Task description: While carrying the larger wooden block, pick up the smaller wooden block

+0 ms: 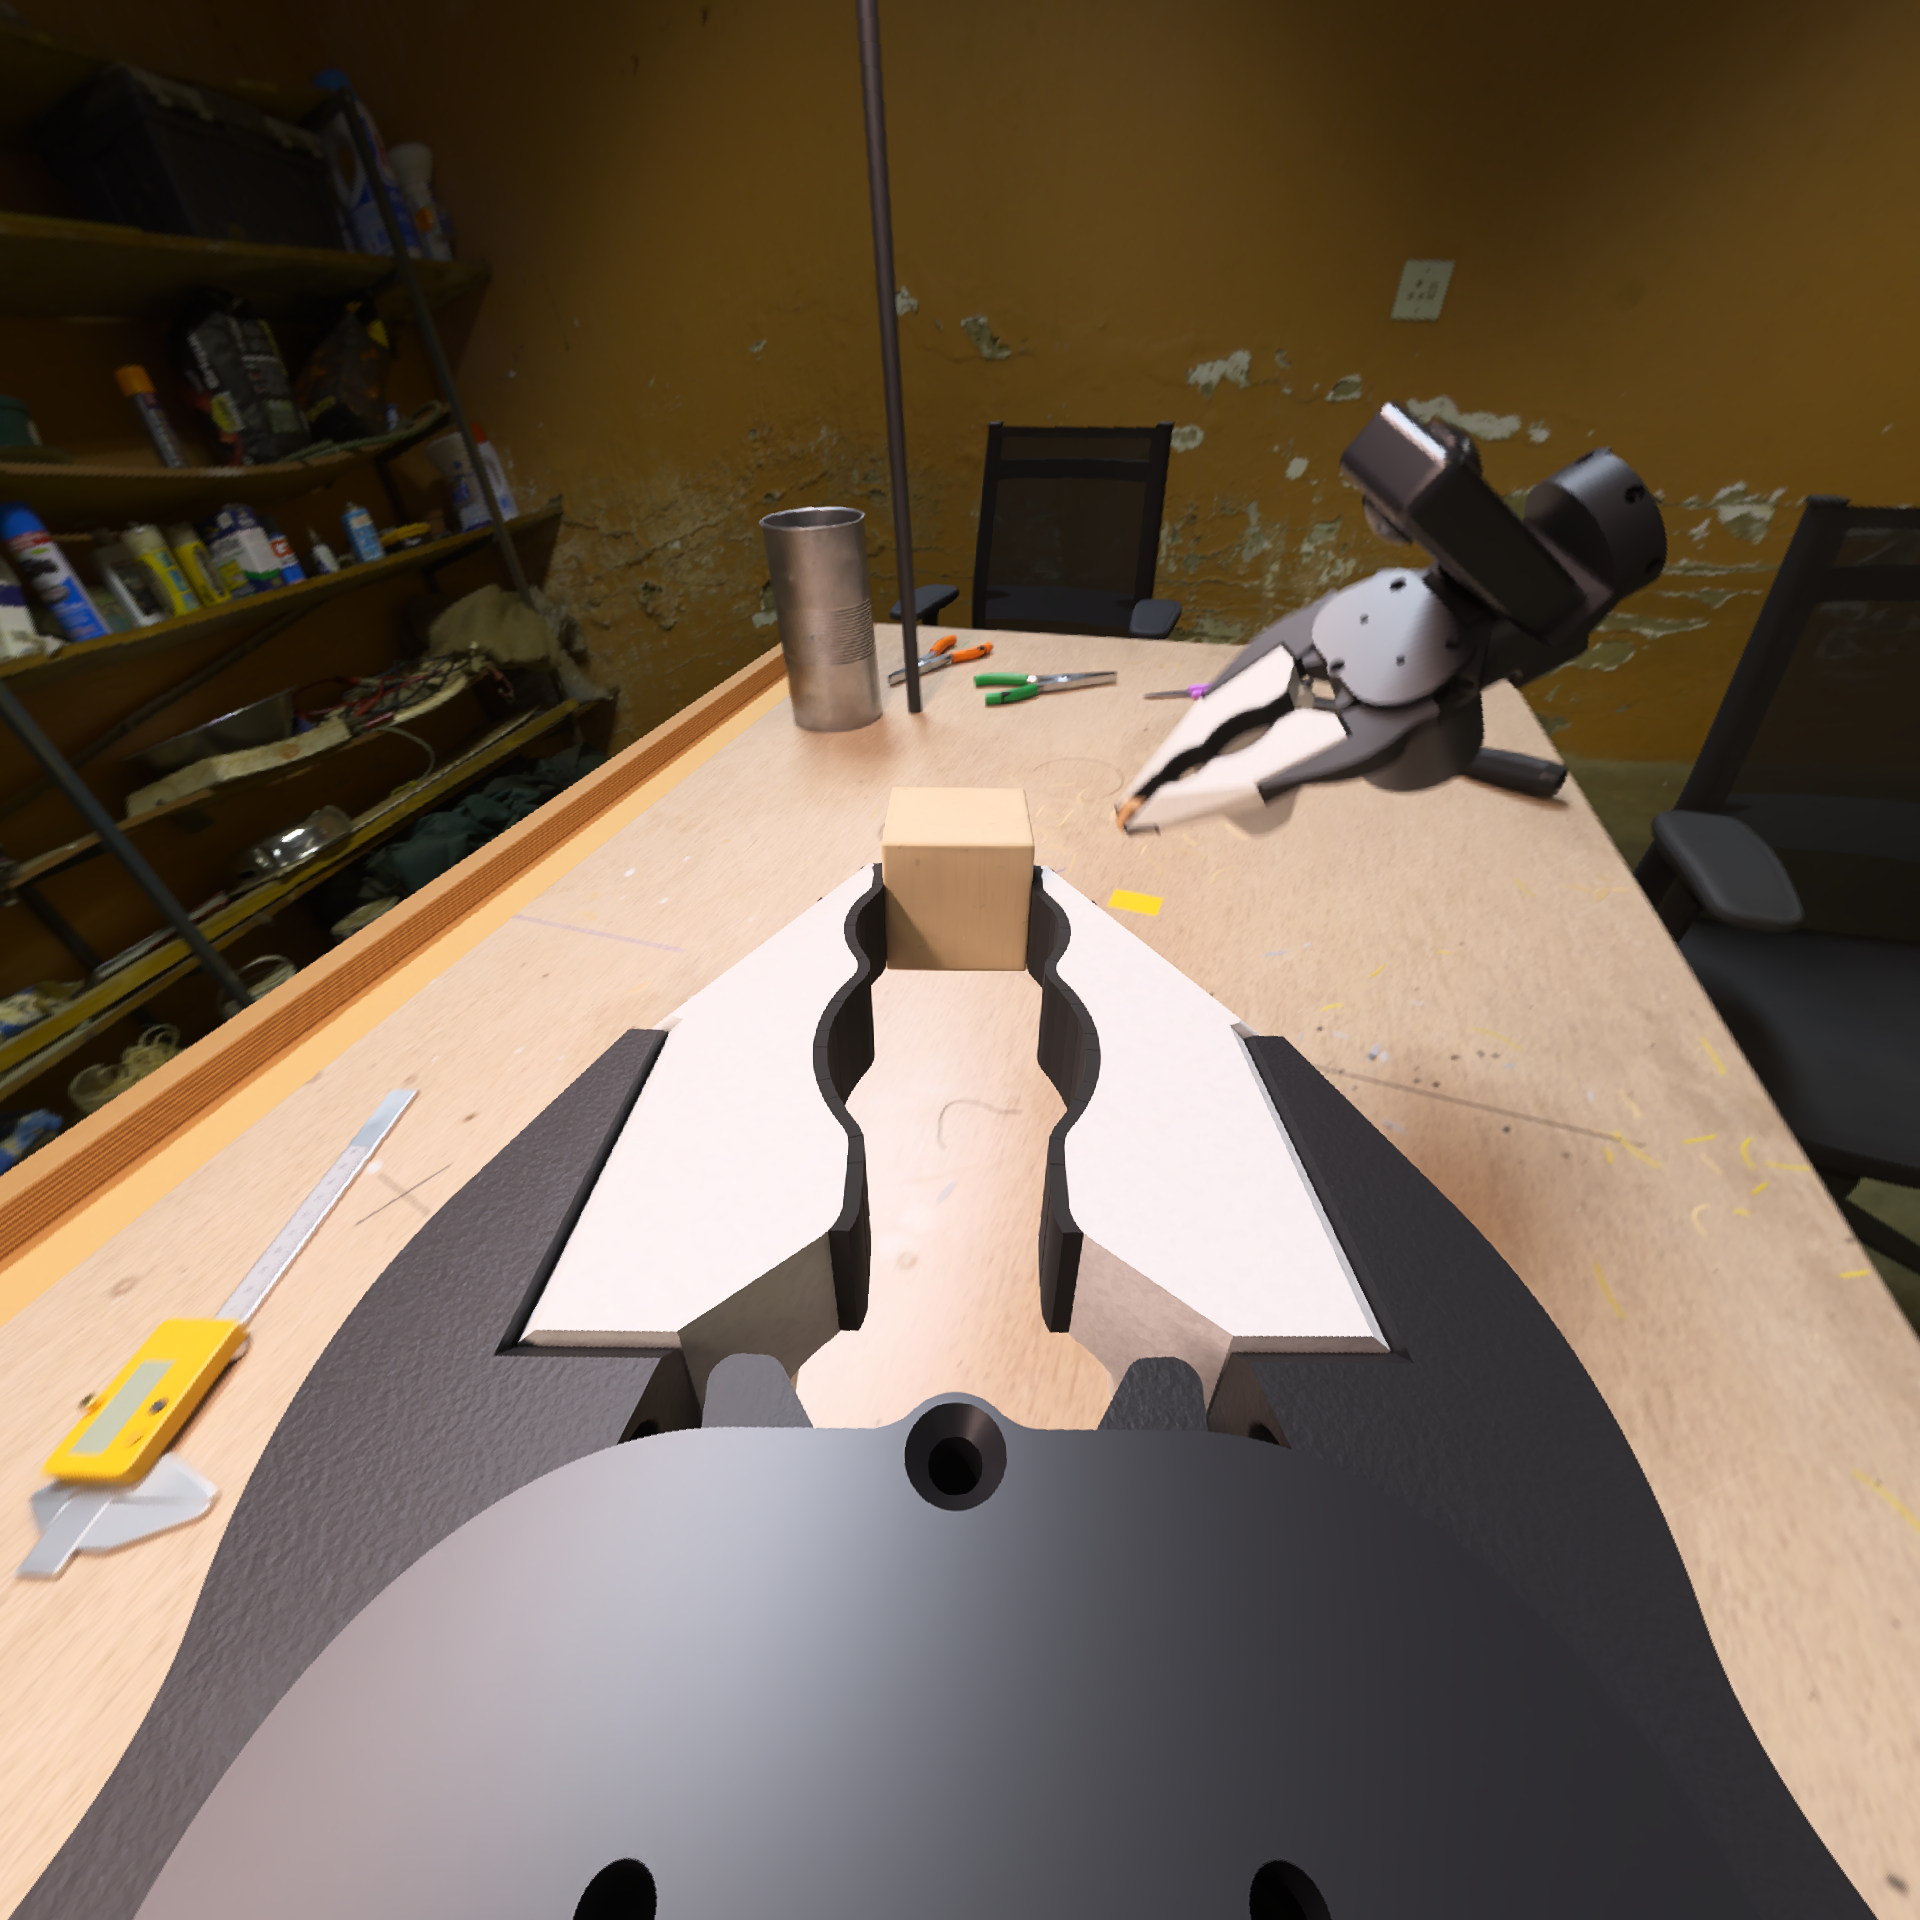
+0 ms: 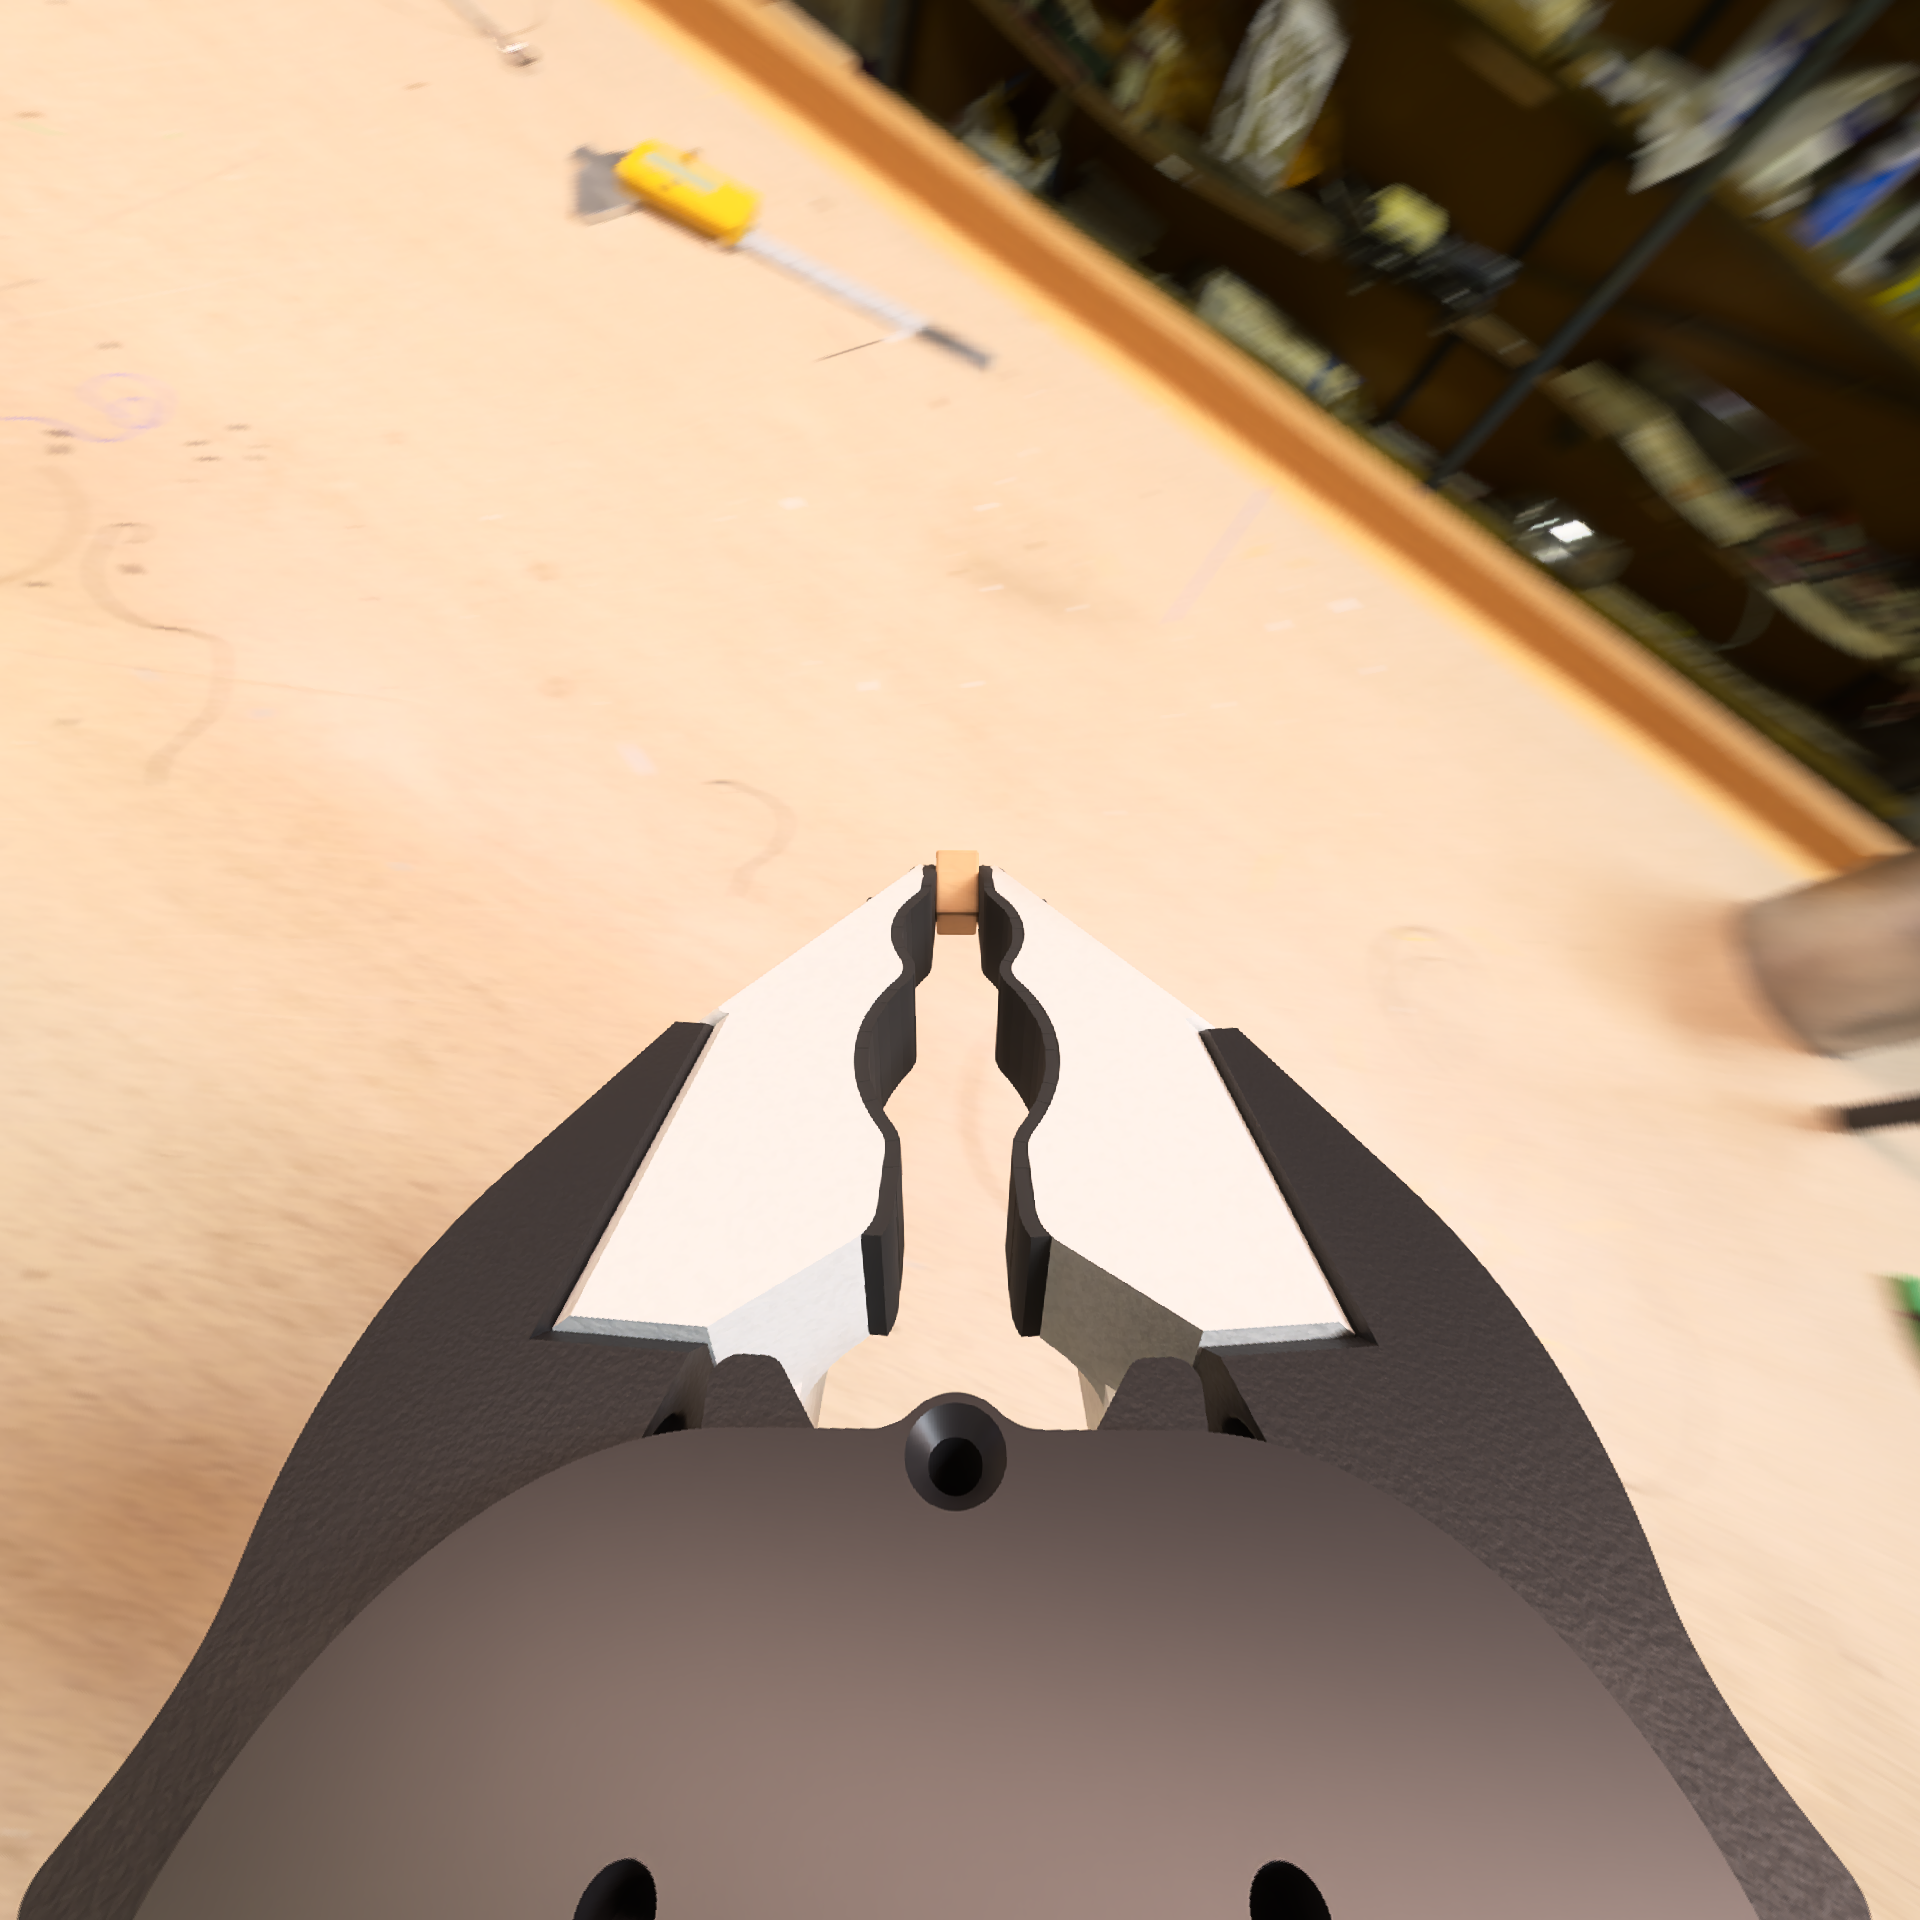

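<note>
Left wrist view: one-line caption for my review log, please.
Left gripper shut on the larger wooden block above the workbench; right gripper beyond pinches the smaller wooden block.

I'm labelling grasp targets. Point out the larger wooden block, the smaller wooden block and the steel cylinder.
Larger pale wooden cube block (image 1: 956,899): left wrist view, near face.
Smaller tan wooden block (image 2: 955,891): right wrist view, middle, between the claw tips.
Grey steel cylinder (image 1: 826,623): left wrist view, side wall.
</note>
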Robot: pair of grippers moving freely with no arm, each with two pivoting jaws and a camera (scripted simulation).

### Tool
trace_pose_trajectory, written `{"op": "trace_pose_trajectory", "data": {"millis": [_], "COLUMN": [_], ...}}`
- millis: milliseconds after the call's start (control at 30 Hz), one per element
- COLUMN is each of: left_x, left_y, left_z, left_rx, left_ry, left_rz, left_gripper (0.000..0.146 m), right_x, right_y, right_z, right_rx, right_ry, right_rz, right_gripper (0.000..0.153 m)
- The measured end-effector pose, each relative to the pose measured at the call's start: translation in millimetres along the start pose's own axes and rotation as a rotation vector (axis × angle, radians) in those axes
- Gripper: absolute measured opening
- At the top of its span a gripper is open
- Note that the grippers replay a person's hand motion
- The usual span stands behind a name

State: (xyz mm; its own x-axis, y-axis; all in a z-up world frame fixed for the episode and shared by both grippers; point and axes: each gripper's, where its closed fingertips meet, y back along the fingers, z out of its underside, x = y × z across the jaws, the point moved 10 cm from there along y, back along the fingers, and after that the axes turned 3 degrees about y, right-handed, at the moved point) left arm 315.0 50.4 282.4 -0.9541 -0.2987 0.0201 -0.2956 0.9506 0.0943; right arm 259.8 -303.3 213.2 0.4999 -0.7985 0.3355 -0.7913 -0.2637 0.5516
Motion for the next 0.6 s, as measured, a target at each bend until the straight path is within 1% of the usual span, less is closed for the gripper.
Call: {"op": "trace_pose_trajectory", "data": {"millis": [67,167,233,300,367,433,533,600], "left_x": [10.5,20.7,15.7,5.6,-4.1,-15.8,-31.0,-37.5], "left_y": [-12.8,-47.3,-82.4,-122.5,-164.7,-206.9,-265.4,-296.9], "left_z": [-5.5,-6.5,-9.4,-20.3,-36.0,-51.5,-61.9,-57.5], "left_rx": [0.002,-0.045,-0.110,-0.146,-0.127,-0.123,-0.155,-0.219], "left_ry": [0.009,0.043,0.076,0.089,0.076,0.027,-0.142,-0.242], "left_rz": [0.013,-0.009,-0.043,-0.117,-0.146,-0.170,-0.323,-0.363], "left_gripper": [0.026,0.026,0.026,0.026,0.026,0.026,0.026,0.026], "right_x": [35.6,90.3,125.5,159.3,191.2,218.4,245.6,252.2], "right_y": [27.0,54.1,60.9,59.2,48.8,27.9,-18.5,-47.9], "right_z": [0.2,10.6,15.6,15.9,15.6,18.0,32.8,45.0], "right_rx": [0.027,0.062,0.080,0.109,0.169,0.209,0.234,0.218], "right_ry": [0.023,-0.019,-0.047,-0.048,-0.025,0.011,0.093,0.145], "right_rz": [0.082,0.133,0.171,0.222,0.292,0.345,0.305,0.217], "right_gripper": [0.007,0.007,0.007,0.007,0.007,0.007,0.007,0.007]}}
